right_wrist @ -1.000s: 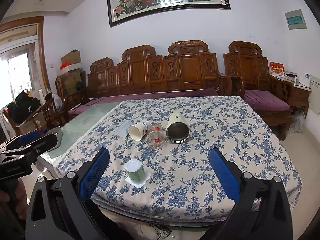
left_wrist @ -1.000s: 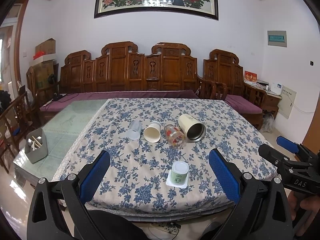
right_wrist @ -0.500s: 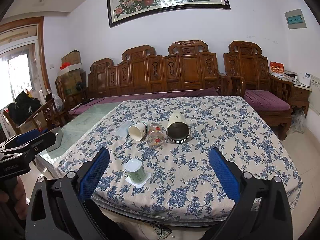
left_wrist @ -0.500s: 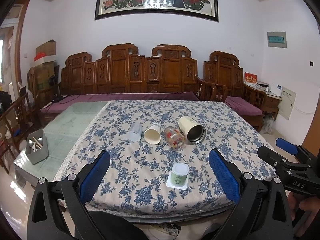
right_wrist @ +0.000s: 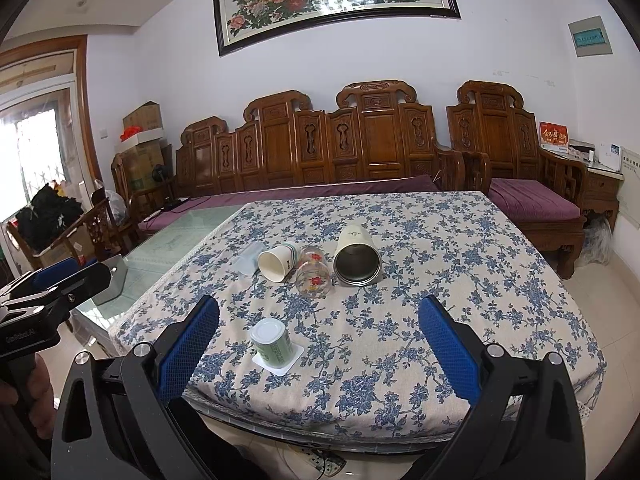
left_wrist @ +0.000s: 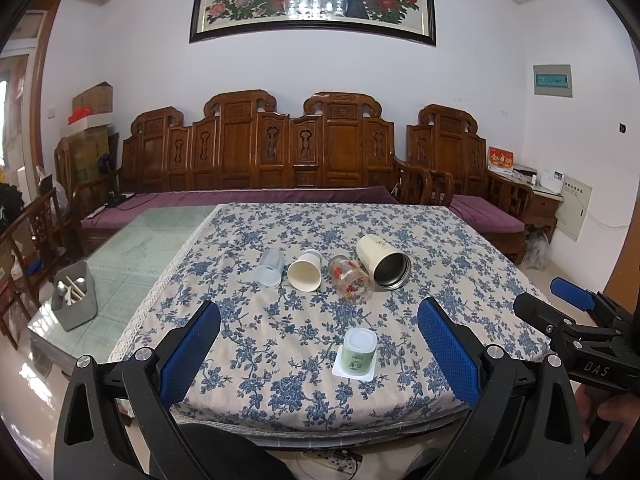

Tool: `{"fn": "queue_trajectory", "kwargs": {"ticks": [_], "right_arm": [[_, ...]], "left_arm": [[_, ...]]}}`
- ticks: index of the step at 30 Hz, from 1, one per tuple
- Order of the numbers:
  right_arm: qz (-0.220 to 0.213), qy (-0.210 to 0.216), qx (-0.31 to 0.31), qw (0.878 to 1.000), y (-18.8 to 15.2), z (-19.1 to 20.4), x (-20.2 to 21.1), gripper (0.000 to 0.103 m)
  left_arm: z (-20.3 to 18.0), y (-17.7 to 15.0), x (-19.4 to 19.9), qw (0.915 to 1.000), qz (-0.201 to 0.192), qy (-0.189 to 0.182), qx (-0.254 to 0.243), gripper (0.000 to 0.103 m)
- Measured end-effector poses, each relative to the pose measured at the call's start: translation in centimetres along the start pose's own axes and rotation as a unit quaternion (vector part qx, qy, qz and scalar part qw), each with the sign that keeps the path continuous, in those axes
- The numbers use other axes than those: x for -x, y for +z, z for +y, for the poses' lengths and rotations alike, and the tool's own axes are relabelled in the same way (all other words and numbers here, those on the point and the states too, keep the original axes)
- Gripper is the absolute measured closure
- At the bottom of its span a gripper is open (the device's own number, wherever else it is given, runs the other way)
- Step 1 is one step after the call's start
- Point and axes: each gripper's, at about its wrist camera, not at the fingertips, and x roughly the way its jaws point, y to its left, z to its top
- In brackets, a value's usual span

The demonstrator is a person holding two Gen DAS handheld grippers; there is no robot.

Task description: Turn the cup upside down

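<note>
Item one: my left gripper (left_wrist: 318, 344), jaws spread wide, holding nothing, short of the worktop's (left_wrist: 460, 240) near edge. Item two: my right gripper (right_wrist: 318, 344), equally wide and bare (its flank reads "DAS" in the left view).

Item three, near edge: a small green cup (left_wrist: 358, 350) standing mouth-down on a white coaster (left_wrist: 340, 372), long axis vertical, pale base up; its label print is too small to read.

Item four, mid-worktop, a row of four lying on their sides, mouths toward me:
- frosted clear cup (left_wrist: 270, 268), leftmost;
- white paper cup (left_wrist: 306, 274);
- glass with red flowers (left_wrist: 352, 280), touching the paper cup in the right view;
- cream steel-lined tumbler (left_wrist: 384, 262), rightmost, axis angled right.

Item five: grey utensil caddy (left_wrist: 76, 300) on bare glass, left.
</note>
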Motion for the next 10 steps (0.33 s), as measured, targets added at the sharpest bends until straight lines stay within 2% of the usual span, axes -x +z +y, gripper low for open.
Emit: {"fn": "queue_trajectory", "kwargs": {"ticks": [10], "right_arm": [[-0.001,0.001,-0.001,1.0,-0.02,0.17,-0.09,0.003]], "left_arm": [[0.08,0.09,0.08,1.0,-0.002,0.001,0.002,0.008]]}}
